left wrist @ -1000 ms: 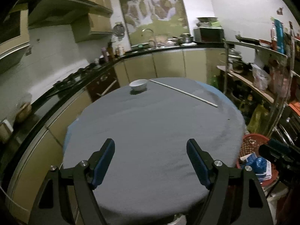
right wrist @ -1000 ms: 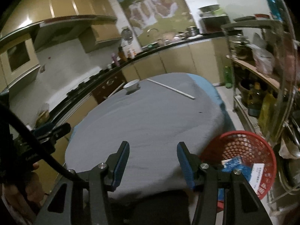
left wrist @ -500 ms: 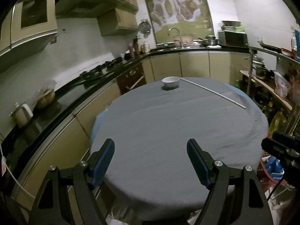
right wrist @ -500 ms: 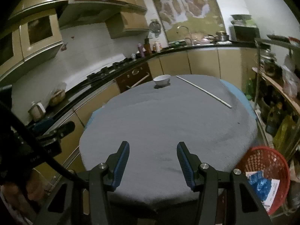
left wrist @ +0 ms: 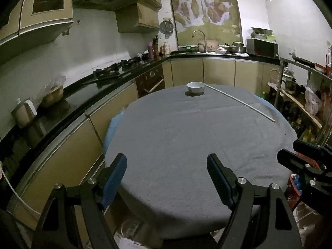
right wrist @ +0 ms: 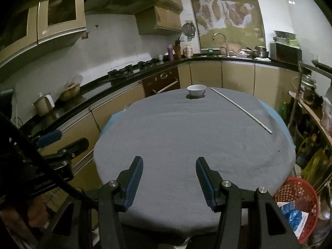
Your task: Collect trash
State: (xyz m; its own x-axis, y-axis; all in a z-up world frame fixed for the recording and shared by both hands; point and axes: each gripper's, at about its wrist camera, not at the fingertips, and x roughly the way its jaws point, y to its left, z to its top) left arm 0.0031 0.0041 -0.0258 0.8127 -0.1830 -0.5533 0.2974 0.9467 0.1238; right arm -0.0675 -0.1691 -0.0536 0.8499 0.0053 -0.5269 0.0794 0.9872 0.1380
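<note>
A red mesh basket (right wrist: 298, 199) stands on the floor at the table's right, holding blue wrappers (right wrist: 291, 215) and a white paper. In the left wrist view only a sliver of the basket (left wrist: 295, 188) shows behind the other gripper. The round table (left wrist: 197, 134) with its grey cloth carries a white bowl (left wrist: 195, 87) and a long thin white stick (left wrist: 238, 101) at the far side. My left gripper (left wrist: 167, 176) hangs open over the table's near edge, empty. My right gripper (right wrist: 169, 178) is open too, narrower, with nothing between its fingers.
A black counter (left wrist: 83, 91) with a stove, jars and a sink curves along the left and back walls. A cluttered shelf rack (right wrist: 311, 112) stands to the right of the table. White bags or papers (left wrist: 128, 234) lie on the floor under the table's near edge.
Both grippers have pulled back and swung left, so the table looks farther and the basket has slid toward the right edge. Both views have rolled level. Jaw widths are unchanged.
</note>
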